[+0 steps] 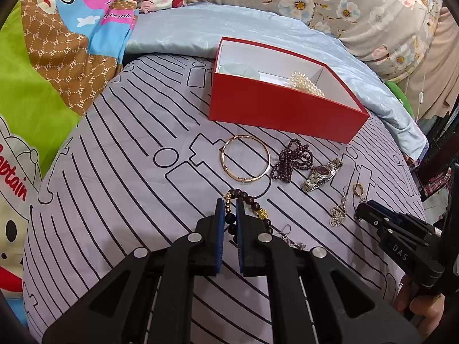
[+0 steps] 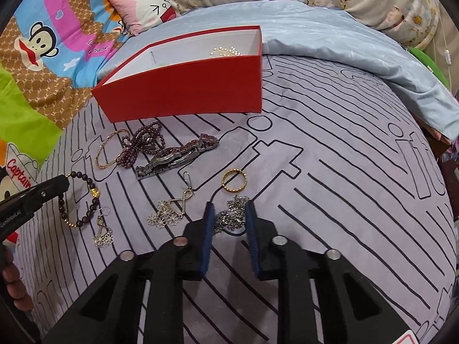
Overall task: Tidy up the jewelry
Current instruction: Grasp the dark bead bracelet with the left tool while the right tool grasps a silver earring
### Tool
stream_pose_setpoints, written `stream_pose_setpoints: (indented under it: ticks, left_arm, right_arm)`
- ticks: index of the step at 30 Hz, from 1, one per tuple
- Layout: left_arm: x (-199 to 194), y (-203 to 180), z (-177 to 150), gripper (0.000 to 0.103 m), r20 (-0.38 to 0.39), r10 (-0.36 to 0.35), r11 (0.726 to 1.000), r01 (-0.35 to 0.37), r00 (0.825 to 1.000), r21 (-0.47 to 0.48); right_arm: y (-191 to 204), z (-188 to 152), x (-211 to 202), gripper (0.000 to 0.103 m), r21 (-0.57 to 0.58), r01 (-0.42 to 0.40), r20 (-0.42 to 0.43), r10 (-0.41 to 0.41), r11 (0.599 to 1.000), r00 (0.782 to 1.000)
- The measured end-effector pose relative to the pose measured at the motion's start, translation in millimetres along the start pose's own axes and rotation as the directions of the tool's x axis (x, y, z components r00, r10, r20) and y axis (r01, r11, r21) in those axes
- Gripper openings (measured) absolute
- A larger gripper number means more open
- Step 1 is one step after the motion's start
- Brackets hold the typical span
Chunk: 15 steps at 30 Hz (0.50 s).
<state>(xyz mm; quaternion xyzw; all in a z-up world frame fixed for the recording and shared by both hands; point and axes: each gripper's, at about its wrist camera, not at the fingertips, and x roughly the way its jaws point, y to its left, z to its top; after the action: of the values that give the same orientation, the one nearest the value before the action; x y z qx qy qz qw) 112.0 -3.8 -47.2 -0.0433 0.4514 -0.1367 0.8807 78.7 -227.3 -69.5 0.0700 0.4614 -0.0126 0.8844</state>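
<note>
A red box (image 1: 275, 111) with a white inside holds a pearl string (image 1: 307, 84) and a pale bangle (image 1: 238, 70); the box also shows in the right wrist view (image 2: 186, 91). On the sheet lie a gold bangle (image 1: 245, 159), purple beads (image 1: 291, 159), a watch (image 1: 321, 175), a gold ring (image 2: 233, 180) and flower earrings (image 2: 165, 213). My left gripper (image 1: 231, 205) is closed around a dark bead bracelet (image 1: 252, 203) that lies on the sheet. My right gripper (image 2: 229, 209) is open, its fingers either side of a silver chain (image 2: 231, 218).
The jewelry lies on a lilac striped sheet (image 2: 344, 186). A light blue pillow (image 1: 186, 34) lies behind the box, a cartoon quilt (image 1: 57, 57) to the left, a floral cover (image 1: 358, 8) at the back. The bed's edge drops off at the right.
</note>
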Motion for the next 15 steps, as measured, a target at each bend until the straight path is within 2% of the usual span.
stream_pose_setpoints:
  ticks: [4,5,6,15]
  left_arm:
    - [-3,0,1,0.007,0.003,-0.007,1.0,0.007,1.0,-0.001]
    - [-4,0,1,0.007,0.005,-0.01,1.0,0.01,1.0,-0.002]
    - [-5,0,1,0.007,0.007,-0.012,1.0,0.013,1.0,-0.003]
    - [-19,-3,7,0.007,0.034,-0.029,1.0,0.029,0.999,-0.003]
  right_arm:
    - [1,-2,-2,0.011,0.001,-0.002,-0.001,0.002,1.0,1.0]
    - [0,-2,-3,0.005,0.005,-0.006,-0.001,0.006,1.0,1.0]
    - [-1,-1,-4,0.003,0.014,-0.017,-0.002,0.017,1.0,1.0]
    - [-5,1,-22,0.002,0.031,-0.03,0.033,0.029,0.999,0.999]
